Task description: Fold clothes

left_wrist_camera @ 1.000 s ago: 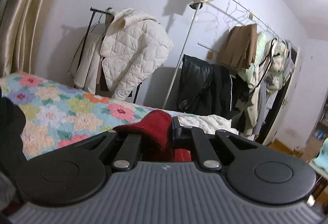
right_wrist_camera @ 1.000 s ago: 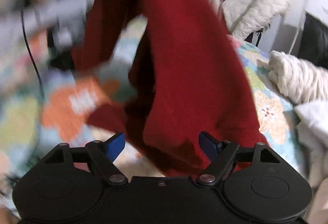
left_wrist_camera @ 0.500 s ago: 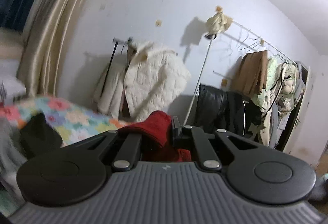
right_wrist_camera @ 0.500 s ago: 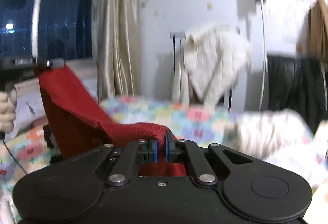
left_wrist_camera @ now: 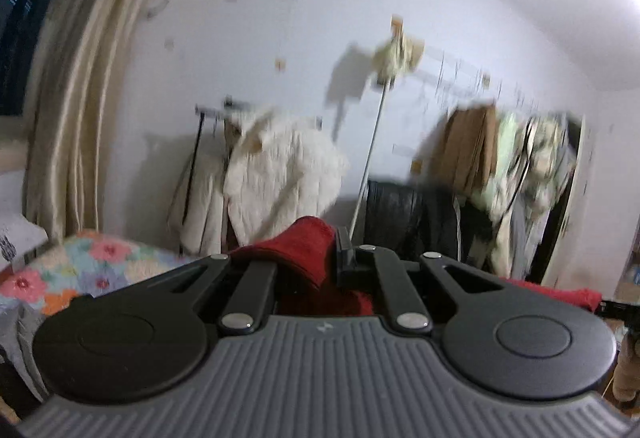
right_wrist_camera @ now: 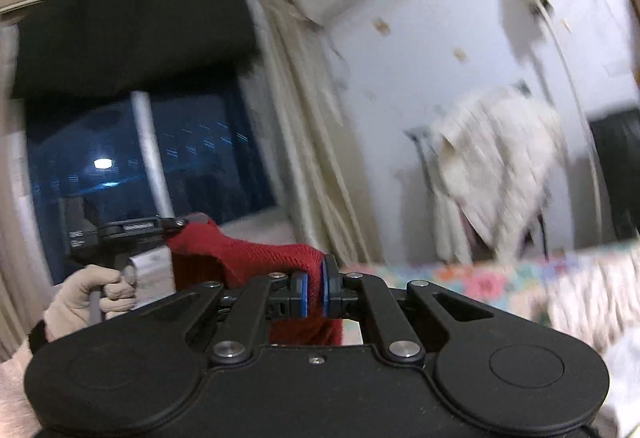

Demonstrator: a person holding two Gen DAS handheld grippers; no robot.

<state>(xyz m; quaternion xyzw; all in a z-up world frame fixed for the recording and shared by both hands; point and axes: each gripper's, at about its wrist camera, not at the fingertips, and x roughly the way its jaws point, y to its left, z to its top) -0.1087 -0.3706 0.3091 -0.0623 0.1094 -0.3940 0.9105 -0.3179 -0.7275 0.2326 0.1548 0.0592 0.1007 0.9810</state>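
Two grippers, the left gripper (left_wrist_camera: 334, 252) and the right gripper (right_wrist_camera: 314, 290), each pinch closed on one red sweater (right_wrist_camera: 256, 252), held up above the floral bedspread (left_wrist_camera: 80, 270).

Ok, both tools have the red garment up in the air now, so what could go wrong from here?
1. The left tool and right tool each pinch only a small bunch of the red knitted garment; a hard pull could slip it free.
2. Both views are blurred, so fast motion may land it crooked on the floral bedspread.
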